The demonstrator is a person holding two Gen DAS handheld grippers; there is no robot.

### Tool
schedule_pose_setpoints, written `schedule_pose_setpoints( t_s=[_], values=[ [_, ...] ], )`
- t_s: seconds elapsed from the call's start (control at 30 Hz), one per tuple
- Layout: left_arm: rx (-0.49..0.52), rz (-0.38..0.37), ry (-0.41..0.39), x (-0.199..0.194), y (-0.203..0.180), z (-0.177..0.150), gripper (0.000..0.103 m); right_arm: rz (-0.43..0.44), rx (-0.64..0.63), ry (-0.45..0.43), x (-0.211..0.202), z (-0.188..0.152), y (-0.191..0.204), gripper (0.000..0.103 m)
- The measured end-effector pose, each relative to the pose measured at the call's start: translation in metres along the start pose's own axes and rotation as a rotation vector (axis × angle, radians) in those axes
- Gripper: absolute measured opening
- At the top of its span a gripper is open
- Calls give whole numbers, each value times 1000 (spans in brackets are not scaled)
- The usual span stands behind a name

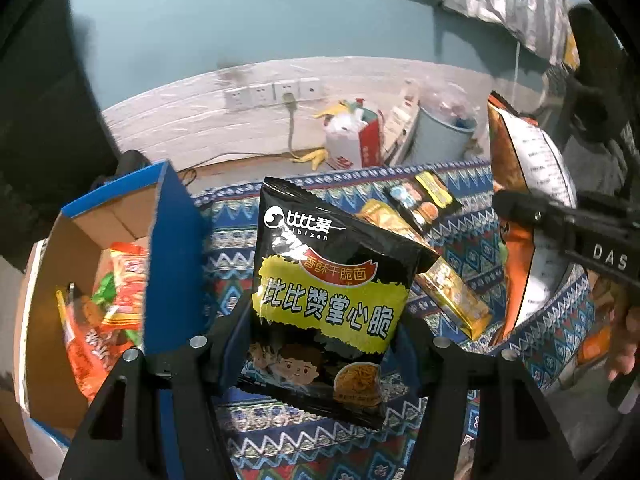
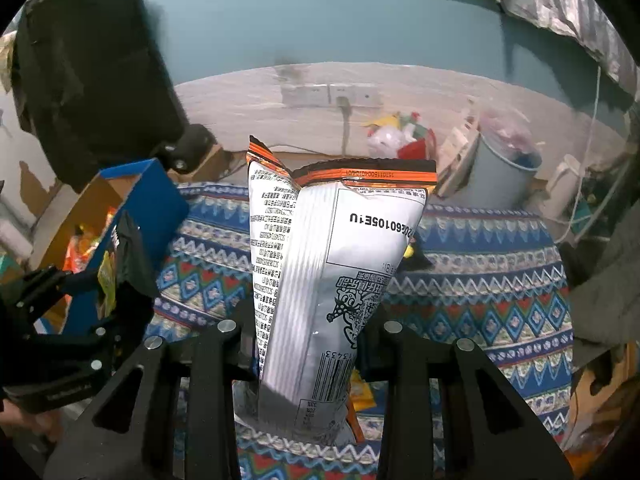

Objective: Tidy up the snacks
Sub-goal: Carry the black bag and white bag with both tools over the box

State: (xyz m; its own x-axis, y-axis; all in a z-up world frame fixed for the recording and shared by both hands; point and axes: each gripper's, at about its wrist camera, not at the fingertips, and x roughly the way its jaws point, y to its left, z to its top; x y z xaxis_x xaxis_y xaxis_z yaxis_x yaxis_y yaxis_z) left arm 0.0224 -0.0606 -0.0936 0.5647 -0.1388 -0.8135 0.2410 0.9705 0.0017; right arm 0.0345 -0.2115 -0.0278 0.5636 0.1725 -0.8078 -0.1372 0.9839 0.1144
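My left gripper (image 1: 320,344) is shut on a black and yellow noodle snack packet (image 1: 332,280) and holds it upright above the patterned cloth, just right of the blue cardboard box (image 1: 168,248). The box holds several red and orange snack packets (image 1: 120,292). My right gripper (image 2: 308,332) is shut on a tall silver and orange chip bag (image 2: 328,264), held upright with its back facing the camera. That bag also shows at the right of the left wrist view (image 1: 524,200). The left gripper with its packet shows in the right wrist view (image 2: 116,280) beside the box (image 2: 148,200).
A gold packet (image 1: 448,280) and a dark packet (image 1: 424,200) lie on the patterned cloth (image 1: 452,184). Beyond the cloth stand a light blue bin (image 2: 496,176), a red and white bag (image 1: 352,140) and wall sockets (image 1: 272,92). A dark bag (image 2: 92,72) hangs at left.
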Motion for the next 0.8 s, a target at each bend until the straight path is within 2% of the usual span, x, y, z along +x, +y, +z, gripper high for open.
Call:
schedule_pose_setpoints(
  t_s=[0.27,0.8],
  values=[
    [-73,33,-50,-23,36,0,64,48,-46,-8,1,11,36,32],
    [-240,81,-69,-39,121,-17,64,148,-122,13,25,32,113,32]
  ],
)
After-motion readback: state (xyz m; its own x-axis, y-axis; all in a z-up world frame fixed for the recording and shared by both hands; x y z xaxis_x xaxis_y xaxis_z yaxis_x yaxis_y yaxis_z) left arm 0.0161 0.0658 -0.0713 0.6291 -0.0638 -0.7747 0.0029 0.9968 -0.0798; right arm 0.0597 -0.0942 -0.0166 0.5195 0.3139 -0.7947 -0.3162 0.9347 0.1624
